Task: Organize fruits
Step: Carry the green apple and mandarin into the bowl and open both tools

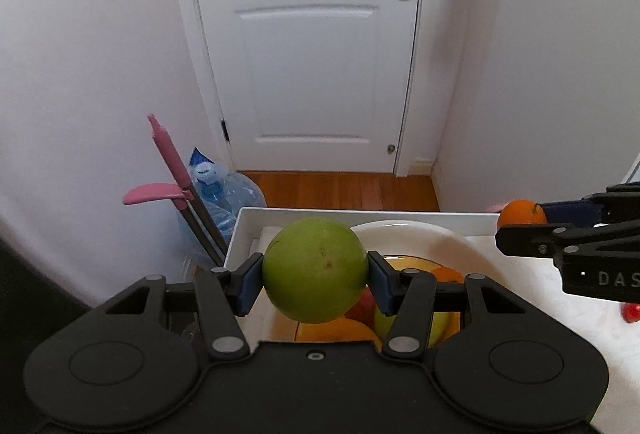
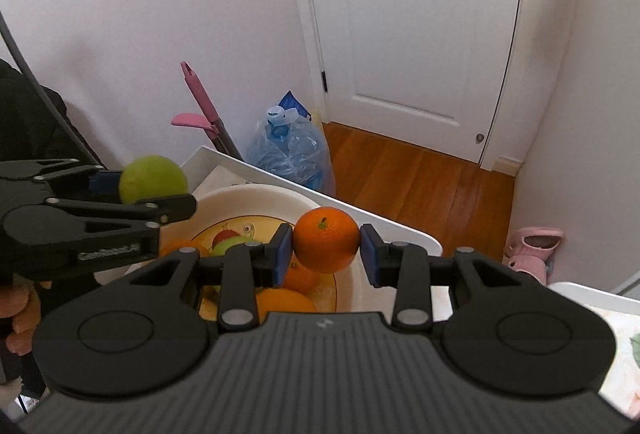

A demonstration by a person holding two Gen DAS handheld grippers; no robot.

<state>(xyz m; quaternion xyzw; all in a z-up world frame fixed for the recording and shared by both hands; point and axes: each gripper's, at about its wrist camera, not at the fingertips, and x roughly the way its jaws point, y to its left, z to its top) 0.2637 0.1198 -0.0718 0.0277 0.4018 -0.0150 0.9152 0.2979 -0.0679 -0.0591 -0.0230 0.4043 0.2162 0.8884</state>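
The left gripper pinched a green apple between its blue-padded fingers, holding it in the air directly above the near-left part of the white bowl. So the drop, as I judged it, lay straight down rather than forward. Further right, the right gripper held an orange: one pad touched its left side, while the other looked slightly off the peel, so I could not tell how firm that grip was. It too hung over the bowl, nearer the far rim. The two fruits stood apart, the apple on the left.

The left wrist view hid most of the bowl's contents behind the apple. The right wrist view showed more: oranges and a green fruit already lying inside, and the worktop edge at the right.
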